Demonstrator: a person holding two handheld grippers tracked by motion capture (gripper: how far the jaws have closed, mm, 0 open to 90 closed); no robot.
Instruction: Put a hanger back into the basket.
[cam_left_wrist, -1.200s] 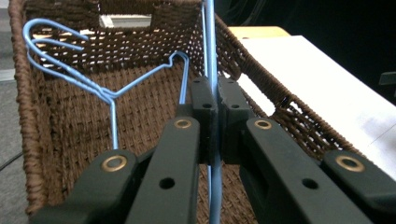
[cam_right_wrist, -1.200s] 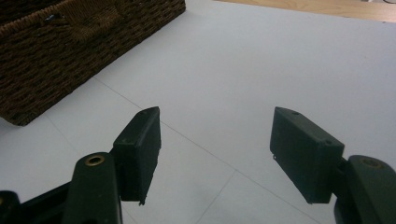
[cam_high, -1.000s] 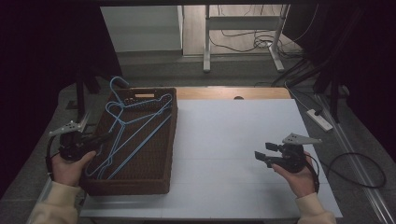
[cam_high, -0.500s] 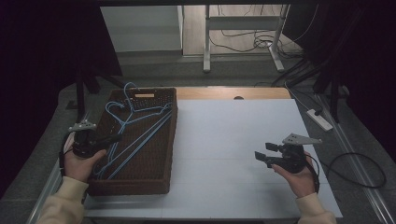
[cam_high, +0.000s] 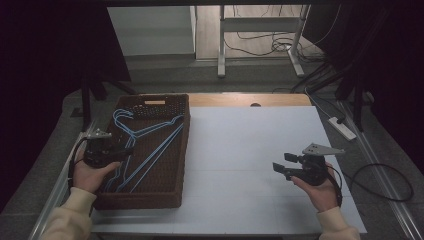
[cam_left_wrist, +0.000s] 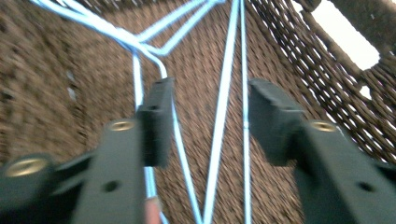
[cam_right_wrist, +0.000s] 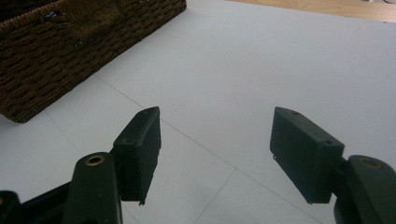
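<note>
Two thin blue wire hangers (cam_high: 145, 145), raised earlier, now lie flat in the dark brown woven wicker basket (cam_high: 172, 197). The left gripper (cam_left_wrist: 205, 121), lowered over them, gapes wide and empty. The right gripper (cam_right_wrist: 215, 154) stays wide above the smooth white tabletop (cam_high: 240, 150).

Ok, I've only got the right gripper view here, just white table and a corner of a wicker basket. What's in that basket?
Observer: Blue wire hangers lie flat in the wicker basket.
Operator: Where's the left gripper?
Observer: The left gripper is over the basket's near left part, held low above the hangers.
Operator: Is it gripping one?
Observer: No. In the left gripper view its jaws stand open, with hanger wires running between them.
</note>
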